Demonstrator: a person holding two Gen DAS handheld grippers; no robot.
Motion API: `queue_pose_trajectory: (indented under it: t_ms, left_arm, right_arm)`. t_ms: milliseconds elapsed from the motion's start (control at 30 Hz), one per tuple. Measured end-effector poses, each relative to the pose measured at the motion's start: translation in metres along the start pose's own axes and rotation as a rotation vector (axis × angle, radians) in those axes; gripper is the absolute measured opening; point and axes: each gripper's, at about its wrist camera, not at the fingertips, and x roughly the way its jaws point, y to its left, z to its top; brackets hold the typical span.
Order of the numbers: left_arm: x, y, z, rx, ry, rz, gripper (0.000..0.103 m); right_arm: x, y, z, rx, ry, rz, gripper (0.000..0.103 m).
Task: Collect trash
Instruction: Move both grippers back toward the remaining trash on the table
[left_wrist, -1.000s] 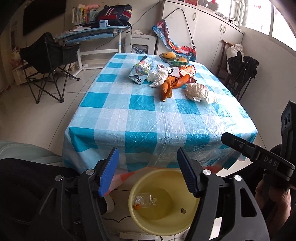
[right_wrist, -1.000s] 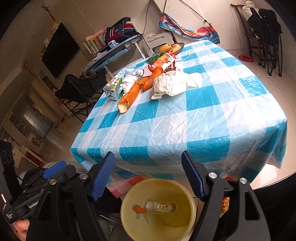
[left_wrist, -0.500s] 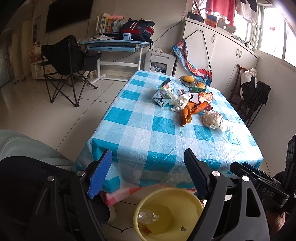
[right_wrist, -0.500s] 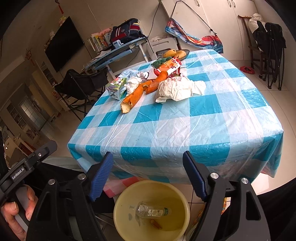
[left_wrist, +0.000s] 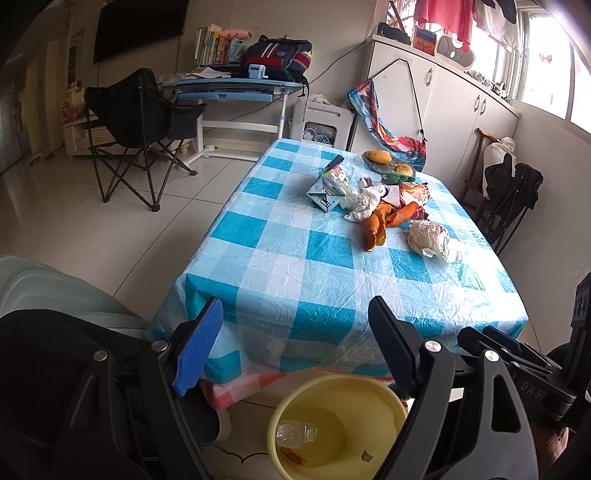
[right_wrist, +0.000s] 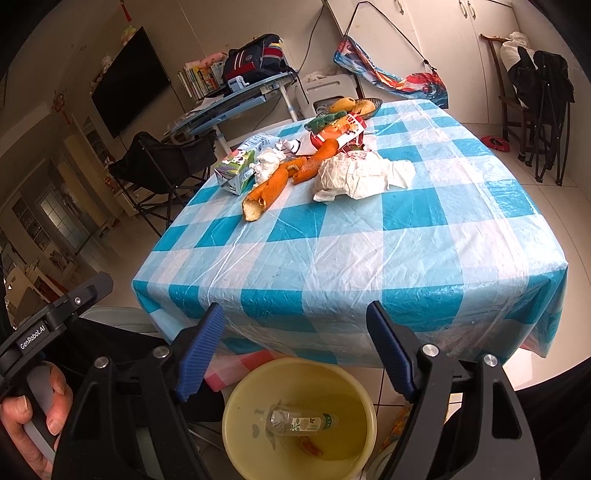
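Both tongs hang over the near edge of the bench (left_wrist: 295, 266), each spread wide with nothing between its pads. The left tongs (left_wrist: 295, 347) and the right tongs (right_wrist: 295, 347) both look down past the checked blue-and-white tablecloth (right_wrist: 406, 236) to a yellow basin (right_wrist: 236, 413) on the floor at 6 o'clock.

Inside the basin lies a crushed clear plastic bottle (right_wrist: 299, 422) on its side, with a small strip of orange peel (right_wrist: 310, 445) just beside it.

The remaining trash sits in a cluster well up the bench, toward 12 o'clock in the right wrist view. A crumpled white paper wad (right_wrist: 362, 173) lies at the 1 o'clock side of the cluster. Long orange peels (right_wrist: 273, 188) stretch from the centre toward 11 o'clock, the nearest end showing its pale inner side. A milk carton (right_wrist: 236, 170) lies tipped over at the 11 o'clock edge, touching a smaller crumpled tissue (right_wrist: 267, 164). Behind the peels is a red-and-white wrapper (right_wrist: 343, 129), and beyond it a fruit dish (right_wrist: 354, 105) holding mangoes.

In the left wrist view the same cluster appears at 1 o'clock, the paper wad (left_wrist: 428, 238) lying apart from the peels (left_wrist: 376, 225).

A folding chair (left_wrist: 136, 122) stands on the floor at 10 o'clock, beside a desk (left_wrist: 229, 88) carrying a backpack (left_wrist: 277, 59).
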Motion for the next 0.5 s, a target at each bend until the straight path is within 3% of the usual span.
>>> queue_pose_trajectory:
  t_ms: [500]
  left_arm:
    - [0.0015, -0.0010, -0.0007, 0.002, 0.003, 0.000, 0.078]
  right_arm:
    - [-0.0022, -0.0041, 0.0026, 0.012, -0.020, -0.008, 0.076]
